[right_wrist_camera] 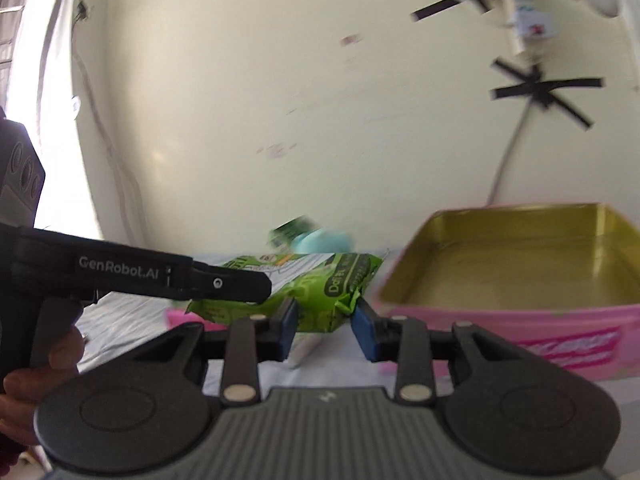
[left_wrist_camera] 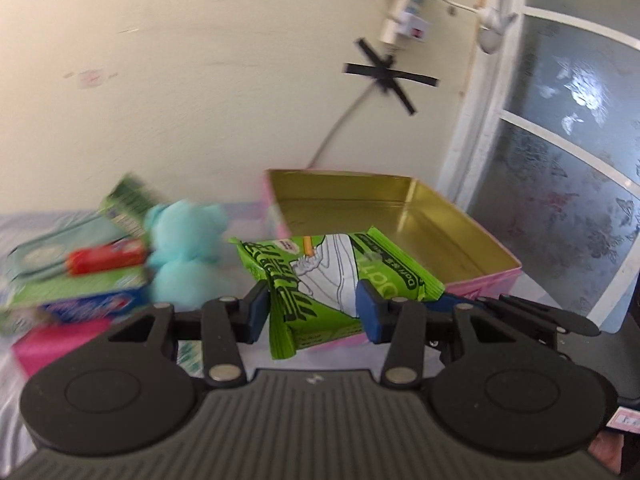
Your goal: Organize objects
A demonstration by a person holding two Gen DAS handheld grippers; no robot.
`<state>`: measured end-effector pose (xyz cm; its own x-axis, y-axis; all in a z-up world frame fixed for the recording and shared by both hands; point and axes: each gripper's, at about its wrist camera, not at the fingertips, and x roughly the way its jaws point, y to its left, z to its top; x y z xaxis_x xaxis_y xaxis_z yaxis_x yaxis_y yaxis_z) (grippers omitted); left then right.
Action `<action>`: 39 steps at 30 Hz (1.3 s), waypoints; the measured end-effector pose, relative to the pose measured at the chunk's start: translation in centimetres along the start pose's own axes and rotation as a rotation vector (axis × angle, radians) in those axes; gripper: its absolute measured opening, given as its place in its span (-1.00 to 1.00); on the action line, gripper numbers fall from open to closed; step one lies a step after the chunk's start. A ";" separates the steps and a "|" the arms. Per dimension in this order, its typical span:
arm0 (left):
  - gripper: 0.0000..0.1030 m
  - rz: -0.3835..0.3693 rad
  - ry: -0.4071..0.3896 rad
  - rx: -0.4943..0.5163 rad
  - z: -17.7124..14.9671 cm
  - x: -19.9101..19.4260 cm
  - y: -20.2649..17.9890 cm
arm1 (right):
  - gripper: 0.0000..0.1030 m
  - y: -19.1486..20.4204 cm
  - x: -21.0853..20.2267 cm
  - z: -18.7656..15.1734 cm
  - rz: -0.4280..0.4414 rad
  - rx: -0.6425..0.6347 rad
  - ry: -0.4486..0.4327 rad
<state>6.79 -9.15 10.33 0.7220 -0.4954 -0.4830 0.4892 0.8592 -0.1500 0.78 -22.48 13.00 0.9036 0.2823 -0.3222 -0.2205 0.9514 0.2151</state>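
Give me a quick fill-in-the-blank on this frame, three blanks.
1. The green packet is held between the fingers of the ____ gripper.
2. The inside of the pink tin is ____ in colour.
3. The plush toy beside the toothpaste boxes is light ____.

Missing words: left; gold; blue

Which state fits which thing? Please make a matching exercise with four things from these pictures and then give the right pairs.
Things:
1. green packet
2. pink tin
3. blue plush toy
4. right gripper

States:
a. open on top, nothing seen inside
b. open, holding nothing
c. held between the fingers of the left gripper
d. standing left of the tin, beside the toothpaste boxes

Pairs: 1-c, 2-a, 3-d, 4-b
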 end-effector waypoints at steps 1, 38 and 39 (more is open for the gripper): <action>-0.05 -0.014 -0.003 0.020 0.5 1.1 -1.0 | -0.40 -1.0 -0.3 0.3 -0.028 0.006 -0.013; 1.00 0.260 -0.084 0.128 -0.2 0.6 -3.9 | 0.49 -3.3 -6.8 -0.3 -0.364 0.096 -0.138; 1.00 0.259 -0.084 0.130 -0.3 0.3 -4.0 | 0.49 -3.0 -7.0 -0.3 -0.364 0.090 -0.138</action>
<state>4.92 -12.67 10.47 0.8663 -0.2757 -0.4165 0.3381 0.9374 0.0829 -4.97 -27.28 14.34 0.9591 -0.0962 -0.2664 0.1506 0.9697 0.1921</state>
